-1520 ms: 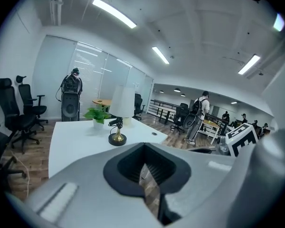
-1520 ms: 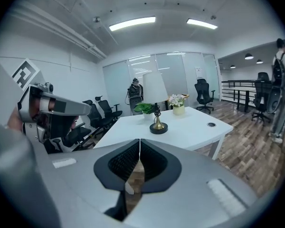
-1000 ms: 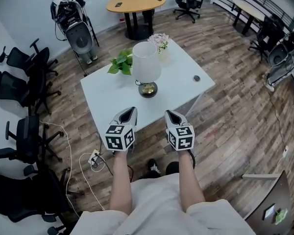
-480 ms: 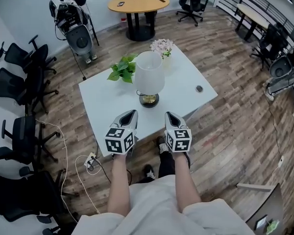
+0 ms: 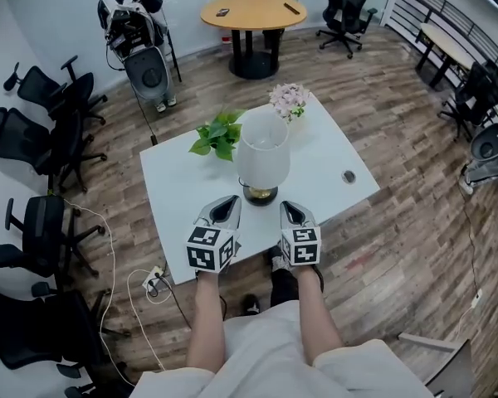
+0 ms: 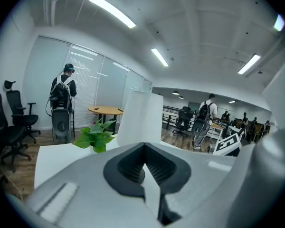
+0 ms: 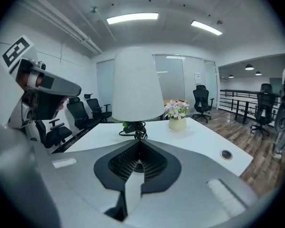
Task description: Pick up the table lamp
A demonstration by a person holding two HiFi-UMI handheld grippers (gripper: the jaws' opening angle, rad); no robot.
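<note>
The table lamp (image 5: 264,153) has a white shade, a brass stem and a round dark base, and stands upright on the white table (image 5: 183,185) near its front edge. In the right gripper view the lamp (image 7: 137,87) rises straight ahead, its coiled cord at the stem. The left gripper view shows the lamp shade (image 6: 140,119) ahead, slightly right. My left gripper (image 5: 227,206) and right gripper (image 5: 291,211) hover side by side just short of the table's front edge, a short way from the base. Both are shut with nothing held.
A green potted plant (image 5: 219,133) and a pot of pink flowers (image 5: 289,100) stand behind the lamp. A round cable grommet (image 5: 349,177) sits near the table's right corner. Black office chairs (image 5: 33,131) line the left side; a round wooden table (image 5: 252,12) stands beyond.
The view has closed in on the table. Both grippers have come forward toward the lamp base, staying shut and level with each other.
</note>
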